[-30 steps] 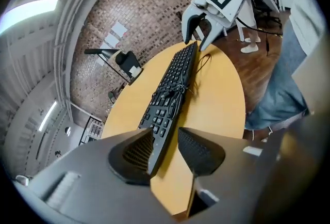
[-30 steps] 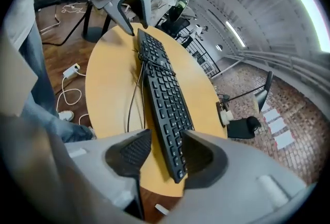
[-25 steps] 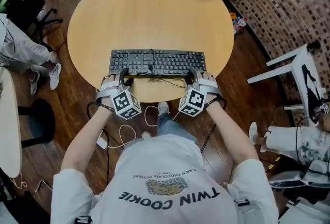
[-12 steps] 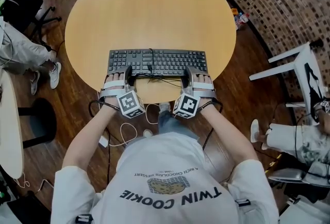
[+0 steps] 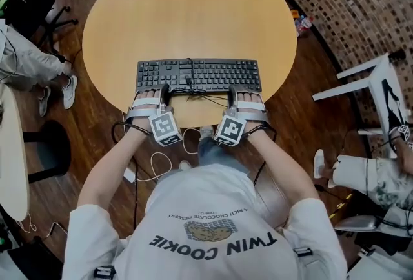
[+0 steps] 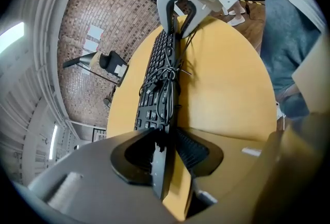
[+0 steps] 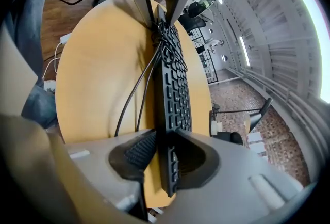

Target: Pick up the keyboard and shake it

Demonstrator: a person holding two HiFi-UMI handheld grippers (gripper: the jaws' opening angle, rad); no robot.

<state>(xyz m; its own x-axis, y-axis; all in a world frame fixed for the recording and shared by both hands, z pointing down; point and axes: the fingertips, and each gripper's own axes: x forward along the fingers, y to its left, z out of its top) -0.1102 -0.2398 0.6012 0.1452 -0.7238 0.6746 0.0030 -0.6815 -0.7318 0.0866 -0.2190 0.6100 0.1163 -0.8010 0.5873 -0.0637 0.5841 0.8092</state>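
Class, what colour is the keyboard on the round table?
The keyboard is black; the head view shows it best.

Keyboard (image 5: 199,75): matt black plastic. Desk (image 5: 187,14): smooth pale wood, satin. Floor (image 5: 90,143): dark glossy planks. Wall (image 6: 118,11): rough brick. My left hand-held gripper (image 6: 167,132): matt grey plastic, ribbed black pads (image 6: 193,148).

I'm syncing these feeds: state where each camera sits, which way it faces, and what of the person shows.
Head view: on the person's head, looking down at table and keyboard; shirt, forearms, left gripper, right gripper show.
Left gripper view: on the left gripper, looking along the keyboard's near edge toward the right gripper; its jaws, just closing, clamp that edge.
Right gripper view: on the right gripper, looking the opposite way toward the left gripper; its jaws, just closing, clamp it too.
Both gripper views share the keyboard's coiled cable.
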